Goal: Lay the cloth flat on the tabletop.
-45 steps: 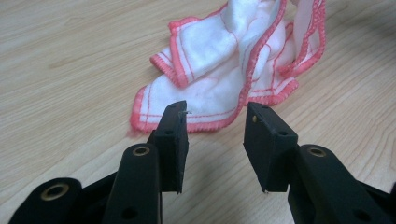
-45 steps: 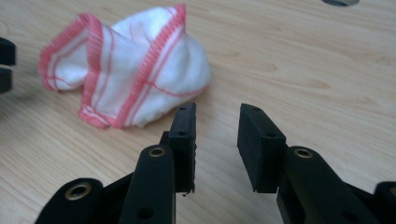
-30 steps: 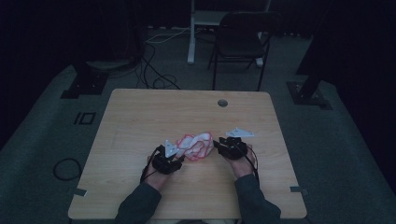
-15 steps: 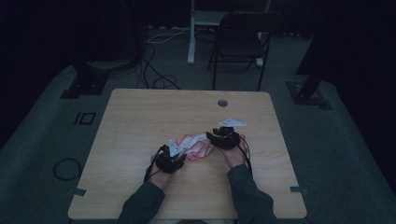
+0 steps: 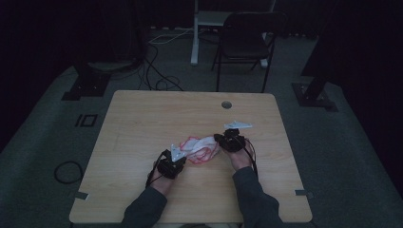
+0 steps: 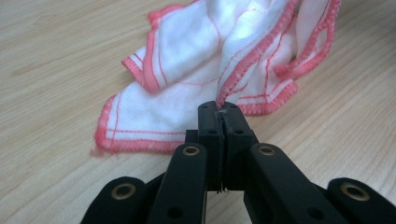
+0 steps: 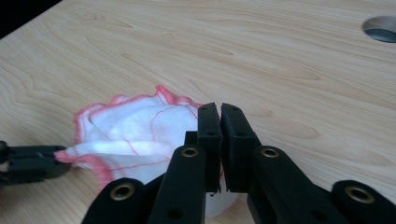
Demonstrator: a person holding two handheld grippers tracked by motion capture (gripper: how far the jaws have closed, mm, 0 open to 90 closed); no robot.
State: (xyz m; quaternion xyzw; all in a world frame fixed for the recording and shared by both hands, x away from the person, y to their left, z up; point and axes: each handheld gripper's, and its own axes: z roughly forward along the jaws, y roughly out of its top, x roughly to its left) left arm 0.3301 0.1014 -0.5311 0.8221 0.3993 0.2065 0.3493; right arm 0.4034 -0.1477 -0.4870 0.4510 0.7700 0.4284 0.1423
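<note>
Dim room, dark floor with cables and a folding chair [image 5: 244, 42] beyond the far edge; a pale wooden table [image 5: 142, 118] with a cable hole [image 5: 226, 104] toward its 12 o'clock edge. The white cloth with red stitched hem [image 5: 199, 148] lies bunched just below the table's centre, strung between the two grippers.

Left gripper [image 5: 175, 155] — at 7 o'clock from the cloth. Its jaws have just been closing and now stand together; the left gripper view shows a hemmed fold of the cloth [image 6: 243, 60] pinched at the very tips, the fabric rising from them.

Right gripper [image 5: 219, 139] — at 3 o'clock from the cloth. A second ago it sat further toward the table's 3 o'clock edge, with a gap to the fabric; it has since moved in against the bunch. Its jaws have just been closing as well; in the right gripper view [image 7: 219, 108] they stand nearly together with only a thin slit, the cloth [image 7: 135, 133] lying against and beneath the left-hand jaw. Whether fabric is actually caught between the pads cannot be told.

Assessment: one hold confirmed, the other probable. The work appears to stand at the point of lifting or drawing the cloth out flat. Risk — a shallow tip pinch on the left may slip once tension comes on.
</note>
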